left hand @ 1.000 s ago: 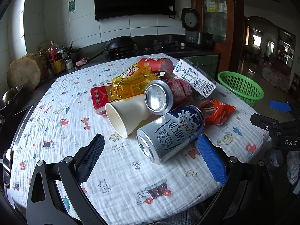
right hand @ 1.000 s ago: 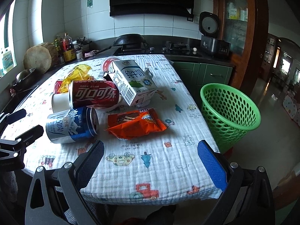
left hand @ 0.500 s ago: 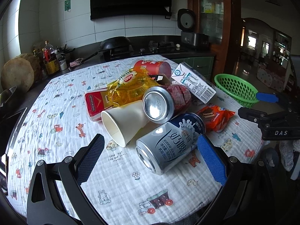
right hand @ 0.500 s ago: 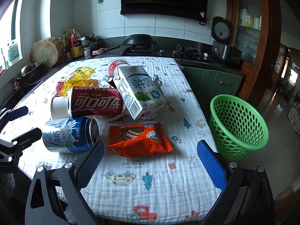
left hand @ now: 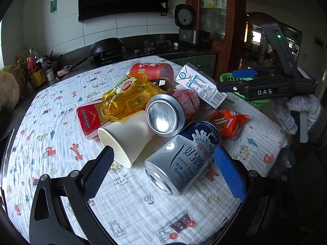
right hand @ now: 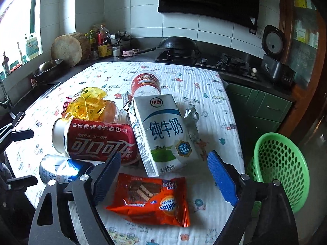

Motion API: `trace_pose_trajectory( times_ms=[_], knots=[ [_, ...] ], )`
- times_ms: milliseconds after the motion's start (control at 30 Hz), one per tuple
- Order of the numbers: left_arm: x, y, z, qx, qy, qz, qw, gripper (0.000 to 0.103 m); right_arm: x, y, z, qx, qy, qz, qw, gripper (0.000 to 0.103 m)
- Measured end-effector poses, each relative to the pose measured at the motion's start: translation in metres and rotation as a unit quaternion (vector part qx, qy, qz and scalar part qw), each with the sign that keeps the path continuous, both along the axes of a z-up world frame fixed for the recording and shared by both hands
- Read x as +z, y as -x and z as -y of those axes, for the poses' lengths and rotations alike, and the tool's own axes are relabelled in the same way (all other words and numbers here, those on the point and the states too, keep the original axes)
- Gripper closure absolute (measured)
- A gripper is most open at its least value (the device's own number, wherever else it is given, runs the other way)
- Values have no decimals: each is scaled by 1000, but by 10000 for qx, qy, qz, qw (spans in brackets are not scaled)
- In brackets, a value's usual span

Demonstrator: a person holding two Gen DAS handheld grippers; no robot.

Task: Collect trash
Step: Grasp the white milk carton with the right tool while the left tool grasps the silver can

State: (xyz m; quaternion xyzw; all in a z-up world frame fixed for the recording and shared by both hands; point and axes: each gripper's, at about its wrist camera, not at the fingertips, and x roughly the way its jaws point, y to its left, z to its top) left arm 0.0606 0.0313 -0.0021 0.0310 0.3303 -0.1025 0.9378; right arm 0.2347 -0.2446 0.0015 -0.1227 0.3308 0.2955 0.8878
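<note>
Left wrist view: the left gripper [left hand: 162, 167] hangs low over the near edge of the table [left hand: 61, 94], its blue-padded fingers [left hand: 229, 171] spread wide apart with nothing between them but cloth and the near end of the silver can [left hand: 181, 157]. That can lies on its side, open mouth toward the camera, just inside the right finger. Left of it a paper cup [left hand: 124, 136] lies tipped, its rim beside the left finger. Behind them a red can [left hand: 171, 114] rests on the pile, its base facing the camera. A yellow wrapper [left hand: 130, 98] drapes over a red box [left hand: 90, 116] on the left. A red tub [left hand: 151, 69] lies at the far side. A milk carton [left hand: 200, 85] leans on the right, and an orange snack bag [left hand: 226, 122] lies flat near the right edge. The right gripper [left hand: 241, 79] reaches in from the right above the carton, held by a gloved hand [left hand: 294, 110]; from this angle I cannot tell how its fingers stand. Part of a green basket [left hand: 226, 77] shows behind it.

Right wrist view: the right gripper [right hand: 163, 175] is open wide and holds nothing, framing the snack bag [right hand: 153, 200] and the near end of the carton [right hand: 161, 132]. The red can [right hand: 96, 140] lies across, touching the carton's left side, with the silver can [right hand: 59, 169] nearer on the left. The wrapper [right hand: 87, 104] and tub [right hand: 145, 83] sit farther back. The basket [right hand: 280, 169] stands on the floor, right of the table [right hand: 204, 77]. Parts of the left gripper [right hand: 16, 155] show at the left edge.
</note>
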Motion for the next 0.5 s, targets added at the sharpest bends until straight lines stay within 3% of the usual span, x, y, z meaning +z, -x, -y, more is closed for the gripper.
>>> trace_pose_trajectory(
  times_ms=[500],
  knots=[
    [-12,-36,6,-938,-139,-427,9946,11,-20,-67,-23,585,-126,-568,9966,26]
  ],
)
